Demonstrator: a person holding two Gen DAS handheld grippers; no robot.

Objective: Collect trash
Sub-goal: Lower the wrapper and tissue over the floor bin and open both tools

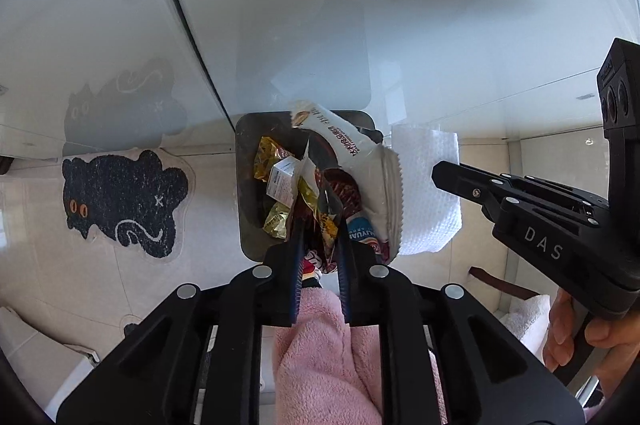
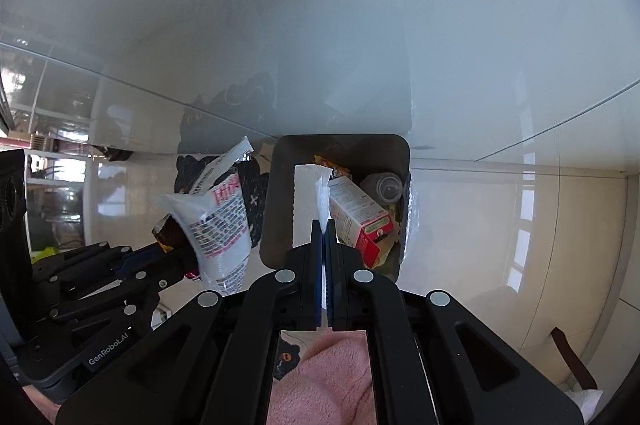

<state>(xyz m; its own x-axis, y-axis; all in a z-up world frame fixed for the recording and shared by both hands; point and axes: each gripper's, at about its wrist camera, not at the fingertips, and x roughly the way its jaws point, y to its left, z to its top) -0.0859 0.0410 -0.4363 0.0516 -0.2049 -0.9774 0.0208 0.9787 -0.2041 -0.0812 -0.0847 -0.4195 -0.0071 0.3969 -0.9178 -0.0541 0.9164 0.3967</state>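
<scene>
A dark grey trash bin [image 1: 244, 185] [image 2: 280, 193] stands on the floor against a white cabinet, with wrappers, a red and white carton [image 2: 360, 221] and a bottle [image 2: 386, 187] inside. My left gripper [image 1: 320, 225] is shut on a bunch of snack wrappers [image 1: 360, 161], including a large white one [image 2: 222, 221], held above the bin's near edge. My right gripper [image 2: 325, 225] is shut on a white paper towel [image 2: 310, 197] [image 1: 428, 185], held over the bin's opening, just right of the left gripper.
A black cat-shaped mat [image 1: 120, 201] lies on the tiled floor left of the bin. A glossy white cabinet front [image 1: 360, 5] rises behind it. A pink fleece sleeve [image 1: 320, 353] shows below both grippers. A dark strap [image 2: 572, 357] lies at right.
</scene>
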